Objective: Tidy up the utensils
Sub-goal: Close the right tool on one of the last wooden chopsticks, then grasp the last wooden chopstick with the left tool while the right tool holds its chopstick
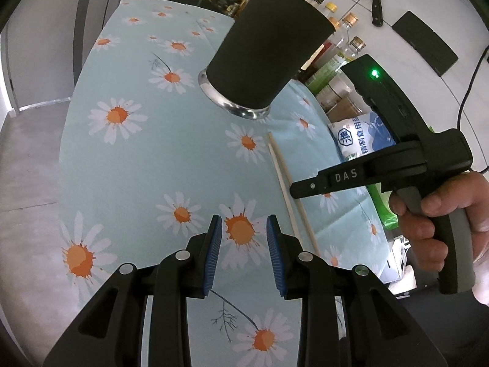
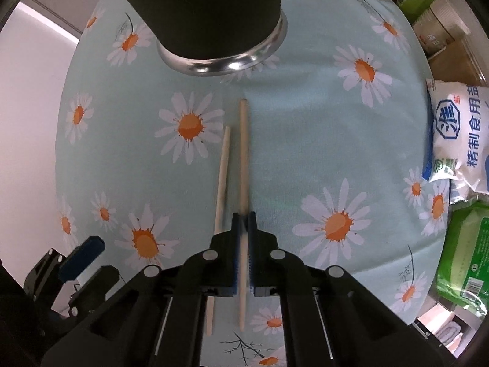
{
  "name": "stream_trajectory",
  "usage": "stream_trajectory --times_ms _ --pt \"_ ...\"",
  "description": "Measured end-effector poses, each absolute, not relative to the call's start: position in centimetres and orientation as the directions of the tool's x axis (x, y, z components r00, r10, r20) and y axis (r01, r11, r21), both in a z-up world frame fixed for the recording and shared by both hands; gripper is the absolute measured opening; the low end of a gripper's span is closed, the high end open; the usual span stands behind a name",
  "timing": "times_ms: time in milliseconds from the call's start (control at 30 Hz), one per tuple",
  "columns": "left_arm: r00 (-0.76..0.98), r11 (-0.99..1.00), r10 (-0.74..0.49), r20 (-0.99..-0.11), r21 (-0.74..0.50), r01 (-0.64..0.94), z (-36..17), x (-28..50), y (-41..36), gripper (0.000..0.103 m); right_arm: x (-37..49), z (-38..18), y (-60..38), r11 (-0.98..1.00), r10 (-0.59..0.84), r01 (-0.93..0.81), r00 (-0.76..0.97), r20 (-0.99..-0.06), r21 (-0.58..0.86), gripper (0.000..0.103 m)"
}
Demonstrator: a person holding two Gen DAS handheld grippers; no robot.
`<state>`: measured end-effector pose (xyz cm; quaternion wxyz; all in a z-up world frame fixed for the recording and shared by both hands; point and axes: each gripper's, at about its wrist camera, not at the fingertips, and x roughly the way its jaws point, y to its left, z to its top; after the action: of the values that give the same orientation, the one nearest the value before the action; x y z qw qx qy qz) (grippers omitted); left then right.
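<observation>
Daisy-print tablecloth (image 2: 305, 140) carries two chopsticks; one chopstick (image 2: 243, 159) is clamped by the right gripper (image 2: 243, 223), the left gripper (image 1: 243, 235) held open, empty. Lifting toward the black holder (image 2: 214, 15) is judged next.

Both grippers are showing matte black plastic linkage arms, each joint capped by a round silver pin, with ribbed blue pads (image 1: 214, 253) lining the inner faces of the fingers. The right gripper (image 2: 243, 244), viewed from the left wrist, is showing a black pistol-style body with a grey grip, white "DAS" lettering (image 1: 346, 177) on its side bar and a green light (image 1: 374, 74) glowing on top. The left gripper (image 1: 243, 253) is repeating the same black frame, pins and blue pads.
</observation>
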<state>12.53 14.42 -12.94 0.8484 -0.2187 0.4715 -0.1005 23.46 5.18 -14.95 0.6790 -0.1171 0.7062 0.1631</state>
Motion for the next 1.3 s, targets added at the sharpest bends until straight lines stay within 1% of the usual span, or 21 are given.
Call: stream_trajectory --times_ms 267,467,800,933,1133,1300 --pt "0.523 0.898 -0.356 -0.775 -0.439 -0.039 -12.6 12.6 13.6 0.029 23.9 -14.9 4.0 0.918 0.106 -0.378 -0.062 -0.992 0.122 0.005" --pt "0.504 0.91 -0.338 -0.795 -0.412 -0.04 -12.2 13.1 12.2 0.029 24.1 -14.1 2.0 0.909 0.177 -0.375 -0.054 -0.983 0.184 0.005" --pt "0.456 0.945 -0.276 -0.846 -0.327 -0.033 -11.3 15.2 8.7 0.029 24.7 -11.9 -2.0 0.863 0.32 -0.39 -0.073 -0.945 0.323 0.005" --pt "0.417 0.957 -0.247 -0.875 -0.288 -0.037 -11.6 16.1 7.3 0.029 25.8 -10.3 -4.1 0.842 0.36 -0.398 -0.087 -0.929 0.364 0.005" --pt "0.376 0.969 -0.197 -0.906 -0.238 -0.067 -12.0 17.2 5.9 0.029 26.5 -9.5 -5.9 0.815 0.406 -0.413 -0.095 -0.909 0.407 0.005" --pt "0.338 0.974 -0.178 -0.924 -0.215 -0.075 -12.8 18.1 5.2 0.029 27.1 -9.2 -7.2 0.795 0.438 -0.422 -0.098 -0.894 0.436 0.005"
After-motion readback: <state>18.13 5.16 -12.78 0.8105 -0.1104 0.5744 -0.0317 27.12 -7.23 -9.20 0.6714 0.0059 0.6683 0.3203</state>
